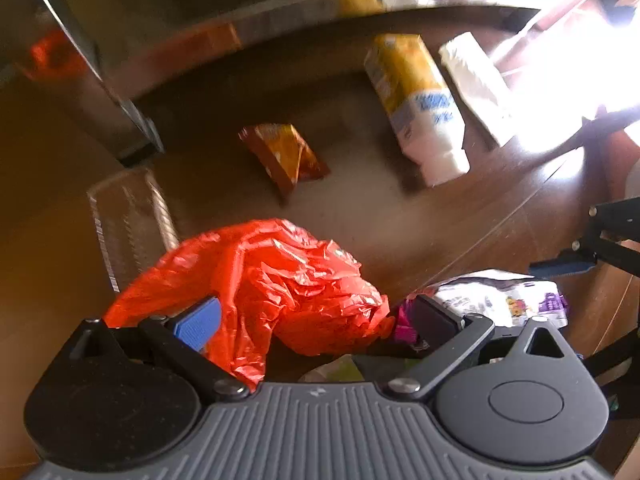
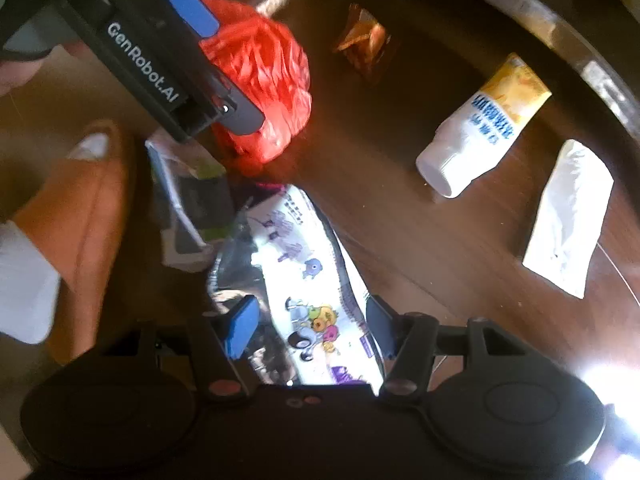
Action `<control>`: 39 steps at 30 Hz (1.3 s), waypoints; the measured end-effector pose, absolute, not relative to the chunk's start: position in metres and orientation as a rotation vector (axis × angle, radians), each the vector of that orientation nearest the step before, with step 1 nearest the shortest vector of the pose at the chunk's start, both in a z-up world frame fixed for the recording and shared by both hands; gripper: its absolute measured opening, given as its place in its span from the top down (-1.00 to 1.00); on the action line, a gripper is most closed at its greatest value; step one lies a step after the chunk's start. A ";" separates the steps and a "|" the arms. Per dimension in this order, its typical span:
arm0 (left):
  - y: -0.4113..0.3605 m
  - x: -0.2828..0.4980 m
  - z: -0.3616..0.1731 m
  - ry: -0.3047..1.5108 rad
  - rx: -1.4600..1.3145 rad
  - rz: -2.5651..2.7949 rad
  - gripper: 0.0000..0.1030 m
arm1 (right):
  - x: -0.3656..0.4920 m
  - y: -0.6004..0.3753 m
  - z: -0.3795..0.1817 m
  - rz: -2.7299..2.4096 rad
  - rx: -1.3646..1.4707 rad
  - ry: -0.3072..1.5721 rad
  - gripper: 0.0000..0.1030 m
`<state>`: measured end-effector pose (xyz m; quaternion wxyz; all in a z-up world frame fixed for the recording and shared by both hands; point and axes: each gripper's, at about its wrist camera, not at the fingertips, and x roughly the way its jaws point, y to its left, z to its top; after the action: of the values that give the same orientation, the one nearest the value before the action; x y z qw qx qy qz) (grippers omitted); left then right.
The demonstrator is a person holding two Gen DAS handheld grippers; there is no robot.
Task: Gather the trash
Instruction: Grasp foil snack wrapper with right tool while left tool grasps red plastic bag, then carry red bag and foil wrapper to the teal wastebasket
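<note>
- Step in hand, I judge: first pickups. Left gripper (image 1: 316, 320) gapes wide around the red plastic bag (image 1: 280, 280); right gripper (image 2: 312, 332) stands wide, straddling the cartoon-printed snack wrapper (image 2: 304, 280) just beside that bag.
- Next: close both onto them.

Red bag (image 1: 280, 280): thin crinkled plastic, glossy. Cartoon-print snack wrapper (image 2: 312, 292): shiny foil film. Orange snack packet (image 1: 286, 156): glossy film. White-and-yellow bottle (image 1: 420, 104): smooth plastic. Clear ribbed container (image 1: 128, 216): transparent plastic. Floor (image 1: 460, 216): dark wood, polished.
</note>
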<state>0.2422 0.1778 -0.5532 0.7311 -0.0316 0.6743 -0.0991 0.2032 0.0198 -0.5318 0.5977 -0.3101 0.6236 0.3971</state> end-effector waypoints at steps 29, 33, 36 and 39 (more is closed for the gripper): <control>0.161 0.241 -0.569 1.485 -0.010 -0.268 -0.06 | 0.222 0.017 -0.547 0.867 -0.746 1.408 0.95; 0.169 0.238 -0.551 1.458 -0.017 -0.253 -0.04 | 0.225 0.011 -0.528 0.840 -0.726 1.394 0.96; 0.176 0.237 -0.529 1.429 -0.037 -0.264 -0.04 | 0.231 0.007 -0.501 0.811 -0.706 1.380 0.96; 0.177 0.233 -0.499 1.392 -0.043 -0.308 -0.04 | 0.237 -0.002 -0.472 0.764 -0.662 1.369 0.96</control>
<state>0.2334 0.1774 -0.4987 0.7562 -0.0197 0.6386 -0.1413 0.2371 -0.0017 -0.4721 0.6591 -0.2926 0.6050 0.3376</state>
